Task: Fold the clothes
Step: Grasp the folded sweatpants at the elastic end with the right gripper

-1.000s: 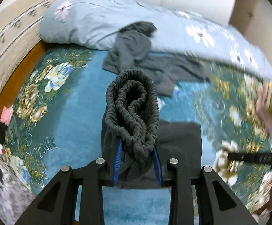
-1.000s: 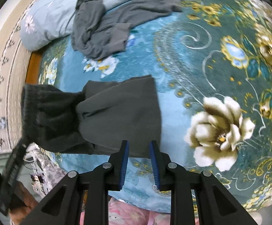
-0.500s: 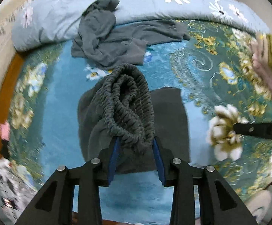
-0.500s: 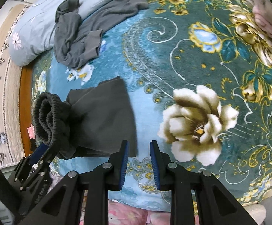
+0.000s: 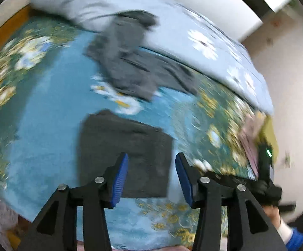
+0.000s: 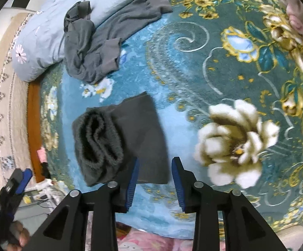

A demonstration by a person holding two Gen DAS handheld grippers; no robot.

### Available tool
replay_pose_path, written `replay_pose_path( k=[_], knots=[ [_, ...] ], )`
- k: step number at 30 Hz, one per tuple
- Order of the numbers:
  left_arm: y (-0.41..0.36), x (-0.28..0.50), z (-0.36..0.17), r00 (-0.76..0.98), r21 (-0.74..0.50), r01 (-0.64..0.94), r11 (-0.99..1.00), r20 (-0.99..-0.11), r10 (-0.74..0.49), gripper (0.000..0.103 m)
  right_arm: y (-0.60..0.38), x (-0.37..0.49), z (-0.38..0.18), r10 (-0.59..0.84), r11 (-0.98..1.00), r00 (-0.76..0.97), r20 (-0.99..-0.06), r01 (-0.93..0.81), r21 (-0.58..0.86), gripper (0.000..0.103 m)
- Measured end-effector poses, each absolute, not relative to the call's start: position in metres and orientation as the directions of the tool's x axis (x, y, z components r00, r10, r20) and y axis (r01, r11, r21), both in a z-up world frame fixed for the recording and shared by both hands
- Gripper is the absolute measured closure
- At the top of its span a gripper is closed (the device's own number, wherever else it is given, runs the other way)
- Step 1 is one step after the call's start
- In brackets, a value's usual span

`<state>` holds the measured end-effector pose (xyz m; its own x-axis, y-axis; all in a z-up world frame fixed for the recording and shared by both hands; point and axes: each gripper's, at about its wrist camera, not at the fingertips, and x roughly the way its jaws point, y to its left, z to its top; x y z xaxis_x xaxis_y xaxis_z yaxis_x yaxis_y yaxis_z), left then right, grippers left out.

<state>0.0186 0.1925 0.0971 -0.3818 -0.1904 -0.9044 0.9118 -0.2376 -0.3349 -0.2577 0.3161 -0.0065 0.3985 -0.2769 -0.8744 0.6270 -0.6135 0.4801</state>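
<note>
Hovering with both the left hand-held gripper (image 5: 151, 172) and right hand-held gripper (image 6: 154, 178) spread apart, empty, above folded dark trousers (image 6: 122, 140) lying on the bed (image 6: 193, 67).

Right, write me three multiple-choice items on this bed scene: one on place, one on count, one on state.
1. Where does the folded dark garment lie?
A. on the floral blanket
B. on the pale blue duvet
C. on the floor

2. How many grey garments are on the bed?
A. one
B. two
C. four

3. How does the left gripper stand?
A. shut on the waistband
B. shut on nothing
C. open and empty

Answers: 1 A, teal floral fabric shows all round it. 2 B, the folded one plus the crumpled grey garment by the duvet. 3 C, its blue pads stand apart with nothing between; the right gripper is open too.
</note>
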Motion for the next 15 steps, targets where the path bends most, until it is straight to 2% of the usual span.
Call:
replay_pose_path(
  k=[6,11,15],
  knots=[
    [0.163,0.073,0.051,-0.235,-0.234,0.972,-0.023,-0.964,-0.126,0.054,0.279,-0.221,-0.001,-0.334,-0.514,0.507,-0.795,0.609,0.604,0.050],
    [0.158,0.083,0.016,-0.205,-0.206,0.978,0.028,-0.978,-0.030,0.054,0.239,-0.191,-0.009,-0.310,-0.451,0.553,-0.774,0.631,0.631,0.044],
    [0.154,0.089,0.003,-0.204,-0.203,0.978,0.038,-0.979,0.008,0.054,0.212,-0.178,-0.033,-0.252,-0.465,0.556,-0.792,0.649,0.603,0.044]
  ],
)
